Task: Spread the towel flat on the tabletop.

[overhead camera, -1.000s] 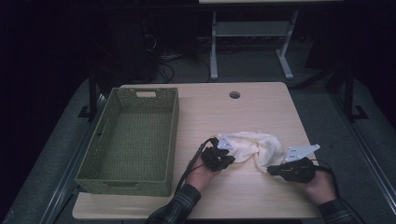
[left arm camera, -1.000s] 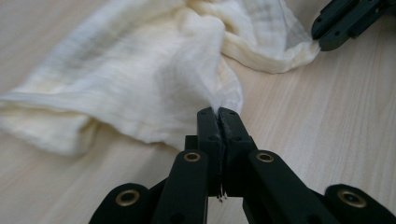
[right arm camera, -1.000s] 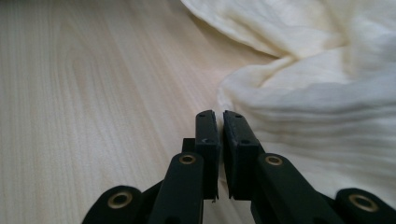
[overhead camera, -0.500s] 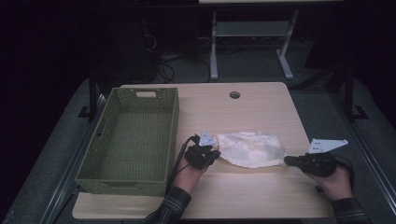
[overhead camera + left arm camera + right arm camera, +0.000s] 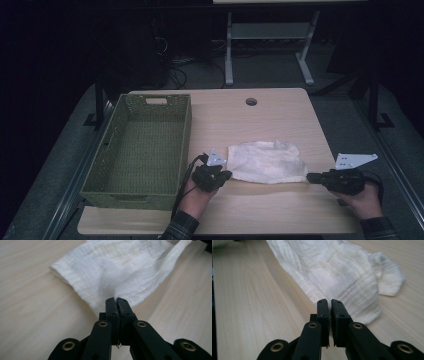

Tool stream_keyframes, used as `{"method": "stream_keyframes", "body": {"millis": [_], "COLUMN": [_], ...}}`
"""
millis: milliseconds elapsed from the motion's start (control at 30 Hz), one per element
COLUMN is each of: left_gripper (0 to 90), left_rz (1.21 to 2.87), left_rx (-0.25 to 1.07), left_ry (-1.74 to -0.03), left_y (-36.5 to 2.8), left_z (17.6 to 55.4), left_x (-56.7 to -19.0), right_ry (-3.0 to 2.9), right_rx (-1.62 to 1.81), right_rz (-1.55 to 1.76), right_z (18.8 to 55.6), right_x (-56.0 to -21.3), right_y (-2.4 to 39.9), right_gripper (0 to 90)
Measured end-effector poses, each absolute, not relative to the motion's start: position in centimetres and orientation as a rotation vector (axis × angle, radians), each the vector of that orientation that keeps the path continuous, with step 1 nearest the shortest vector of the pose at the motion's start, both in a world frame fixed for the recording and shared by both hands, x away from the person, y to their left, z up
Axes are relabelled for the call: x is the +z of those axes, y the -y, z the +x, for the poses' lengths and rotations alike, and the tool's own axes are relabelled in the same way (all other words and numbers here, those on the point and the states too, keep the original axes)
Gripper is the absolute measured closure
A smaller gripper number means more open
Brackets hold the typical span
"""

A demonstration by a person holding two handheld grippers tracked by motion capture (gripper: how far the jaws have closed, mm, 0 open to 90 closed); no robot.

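Both hands have drawn apart since the earlier frames, pulling the white cloth out flatter; left tongs pinched tight on its near-left corner, right tongs pinched on its near-right corner; cloth lies on the table just beyond and between the two tips, long axis running tip to tip; each hand equally near its own corner; woven basket sits outboard of the left tongs, likely the destination.
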State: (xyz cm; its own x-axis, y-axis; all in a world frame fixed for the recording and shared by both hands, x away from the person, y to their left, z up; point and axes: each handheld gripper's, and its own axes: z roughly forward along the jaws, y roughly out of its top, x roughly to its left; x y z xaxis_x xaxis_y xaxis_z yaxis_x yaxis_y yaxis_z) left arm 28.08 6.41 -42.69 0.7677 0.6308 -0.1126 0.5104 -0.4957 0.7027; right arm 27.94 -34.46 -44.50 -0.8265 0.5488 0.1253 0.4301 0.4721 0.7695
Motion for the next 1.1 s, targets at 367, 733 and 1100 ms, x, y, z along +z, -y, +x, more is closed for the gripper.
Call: {"method": "stream_keyframes", "body": {"millis": [367,733,1100], "left_gripper": [87.0,56.4,53.4], "left_rz": [2.269,2.27,2.23], "left_rx": [0.151,0.18,0.205], "left_ry": [-0.875,-0.837,-0.82], "left_y": [-6.0,-5.1,-4.2], "left_z": [27.4,28.1,30.6], "left_x": [-44.0,-43.5,-42.6], "right_ry": [-2.645,-2.584,-2.521], "right_rx": [1.248,1.271,1.249], "right_rz": [0.865,0.855,0.872], "right_z": [26.6,27.3,29.5], "right_x": [-45.4,-44.6,-43.4], "right_y": [34.3,34.7,34.1], "right_gripper": [84.7,73.6,74.6]}}
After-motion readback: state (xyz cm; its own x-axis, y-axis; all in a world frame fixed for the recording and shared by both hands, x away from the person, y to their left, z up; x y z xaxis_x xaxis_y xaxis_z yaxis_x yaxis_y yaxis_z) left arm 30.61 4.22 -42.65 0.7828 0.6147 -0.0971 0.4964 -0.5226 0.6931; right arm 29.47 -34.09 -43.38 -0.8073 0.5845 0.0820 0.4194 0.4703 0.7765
